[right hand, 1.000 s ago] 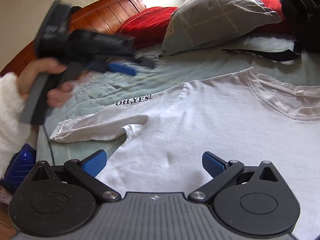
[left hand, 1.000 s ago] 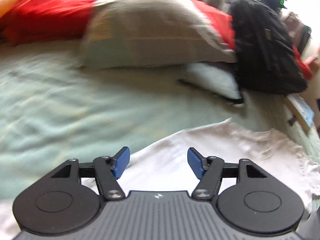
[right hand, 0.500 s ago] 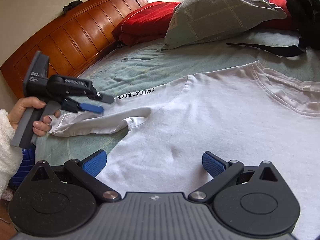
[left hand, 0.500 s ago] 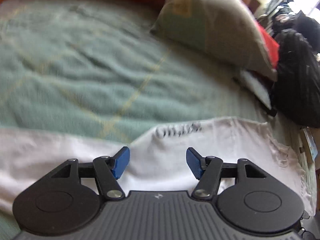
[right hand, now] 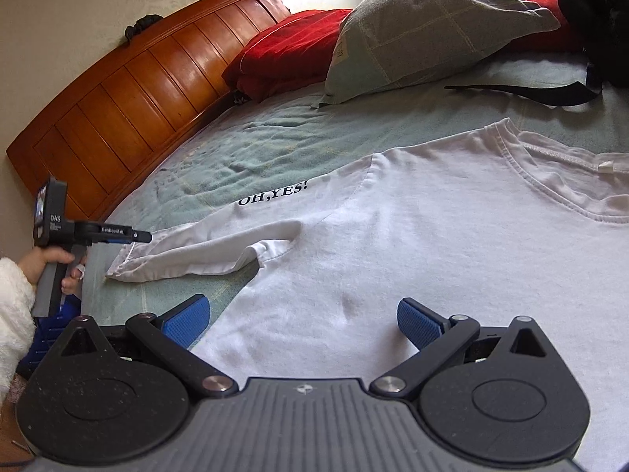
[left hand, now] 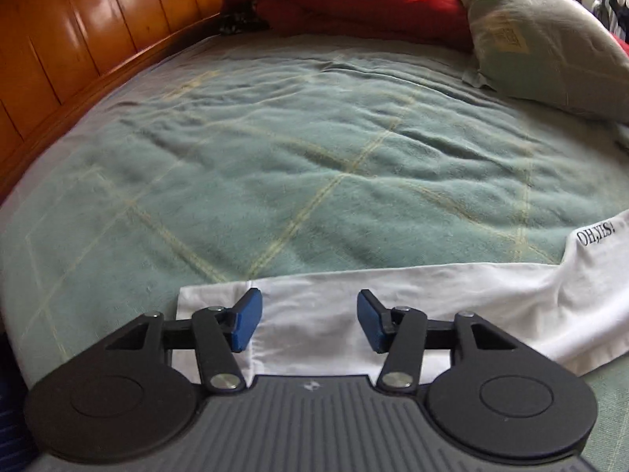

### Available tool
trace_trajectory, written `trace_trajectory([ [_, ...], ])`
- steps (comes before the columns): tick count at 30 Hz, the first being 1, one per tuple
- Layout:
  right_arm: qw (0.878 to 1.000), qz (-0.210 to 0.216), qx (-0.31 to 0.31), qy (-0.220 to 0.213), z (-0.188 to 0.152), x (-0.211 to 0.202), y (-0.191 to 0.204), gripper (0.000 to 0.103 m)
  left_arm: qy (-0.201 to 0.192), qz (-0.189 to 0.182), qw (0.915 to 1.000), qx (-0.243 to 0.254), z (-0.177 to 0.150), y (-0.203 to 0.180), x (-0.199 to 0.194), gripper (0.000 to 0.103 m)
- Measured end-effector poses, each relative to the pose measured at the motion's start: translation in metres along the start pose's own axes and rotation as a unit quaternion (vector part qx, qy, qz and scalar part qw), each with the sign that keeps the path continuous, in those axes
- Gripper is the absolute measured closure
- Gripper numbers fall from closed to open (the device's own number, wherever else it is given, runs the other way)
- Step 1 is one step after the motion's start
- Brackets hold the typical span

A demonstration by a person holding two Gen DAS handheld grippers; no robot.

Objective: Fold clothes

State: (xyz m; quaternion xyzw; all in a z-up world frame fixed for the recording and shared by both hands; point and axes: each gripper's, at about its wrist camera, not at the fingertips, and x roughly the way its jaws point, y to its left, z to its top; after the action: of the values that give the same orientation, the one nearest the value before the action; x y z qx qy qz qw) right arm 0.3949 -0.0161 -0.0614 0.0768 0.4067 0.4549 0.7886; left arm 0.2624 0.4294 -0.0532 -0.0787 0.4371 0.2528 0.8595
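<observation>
Now a white T-shirt (right hand: 412,244) is seen spread flat on a green blanket (left hand: 298,165) that covers the bed, and every place below is given from this T-shirt. Its neckline is turned toward a black backpack (right hand: 589,11), whose strap (right hand: 523,92) lies on the blanket just beyond the collar. The words "OH,YES!" (right hand: 273,193) are printed near the shoulder seam. One long sleeve (right hand: 204,251) is stretched away from the body of the T-shirt toward the edge of the bed, and its cuff is rumpled.

The left gripper (left hand: 306,324) is held at that cuff end, tilted downward, with the sleeve fabric lying between its blue pads (left hand: 245,324). Its jaws are closing, yet a clear gap is left between the pads and the cloth is not pinched. In the right wrist view the same gripper (right hand: 137,237) is seen in a hand (right hand: 51,261) with a fluffy white sleeve (right hand: 13,314).

The right gripper (right hand: 304,322) is held over the lower body of the T-shirt, beside the armpit. Its jaws are spread wide and nothing is clasped; whether the pads touch the cloth cannot be told.

Beyond the printed shoulder a grey-green pillow (right hand: 428,27) is propped, with a red pillow (right hand: 291,51) beside it against a wooden headboard (right hand: 129,118).
</observation>
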Motion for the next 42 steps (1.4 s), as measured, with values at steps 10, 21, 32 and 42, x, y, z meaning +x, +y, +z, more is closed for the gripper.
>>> trace_trajectory([
  [10,1.000,-0.001,-0.007,0.000,-0.002,0.002,0.001,0.000,0.005,-0.075,0.9836,0.164,0.012,-0.055,0.025,0.053],
  [21,1.000,0.001,0.001,-0.003,-0.003,0.004,-0.002,0.000,0.012,-0.102,0.9763,0.190,0.010,-0.058,0.022,0.100],
  [32,1.000,0.004,0.007,-0.006,-0.003,0.003,-0.003,0.000,-0.037,-0.060,0.9933,0.091,0.024,-0.036,0.010,0.101],
  [42,1.000,0.003,0.011,-0.008,-0.003,0.003,-0.003,0.000,-0.033,-0.188,0.9779,0.085,0.028,-0.090,-0.015,0.091],
])
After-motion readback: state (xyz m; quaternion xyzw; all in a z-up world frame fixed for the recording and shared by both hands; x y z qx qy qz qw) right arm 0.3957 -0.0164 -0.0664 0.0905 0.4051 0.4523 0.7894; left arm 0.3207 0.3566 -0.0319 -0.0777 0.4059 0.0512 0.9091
